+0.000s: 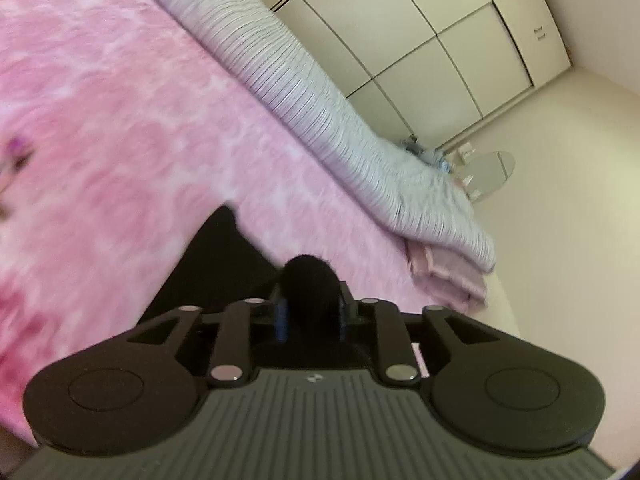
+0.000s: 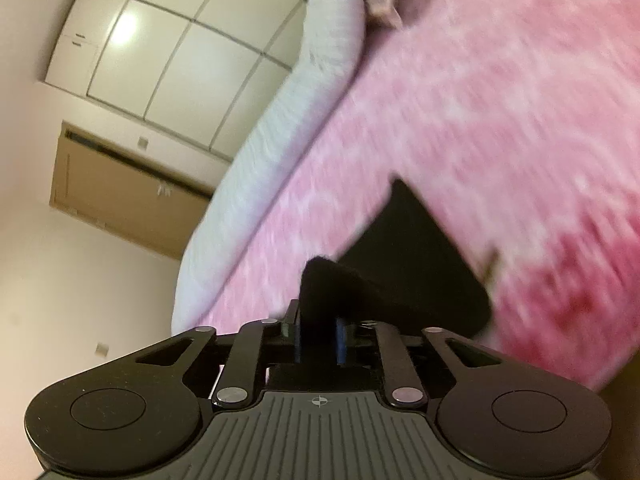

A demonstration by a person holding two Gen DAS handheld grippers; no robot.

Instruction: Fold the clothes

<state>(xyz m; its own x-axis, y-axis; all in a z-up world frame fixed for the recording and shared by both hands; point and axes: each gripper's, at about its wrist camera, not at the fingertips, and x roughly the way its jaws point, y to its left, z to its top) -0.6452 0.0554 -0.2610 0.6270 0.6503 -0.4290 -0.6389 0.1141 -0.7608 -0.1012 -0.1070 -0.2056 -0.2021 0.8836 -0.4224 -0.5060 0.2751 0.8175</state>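
We pinch the black garment [image 1: 224,256] in both claws, left claw [image 1: 308,312] and right claw [image 2: 318,340] closed; the cloth trails ahead of each over the pink bed [image 1: 120,120].

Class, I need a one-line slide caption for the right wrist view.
Right claw shut on a bunched black cloth garment, above a fluffy pink bedspread.

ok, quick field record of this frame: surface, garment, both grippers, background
surface: pink fuzzy blanket on a bed
garment: black cloth, bunched up between both grippers' fingers
left gripper: shut on black cloth
right gripper: shut on black cloth
bed edge: grey striped bedding
background: white wardrobe doors
image quality: motion-blurred, both views tilted
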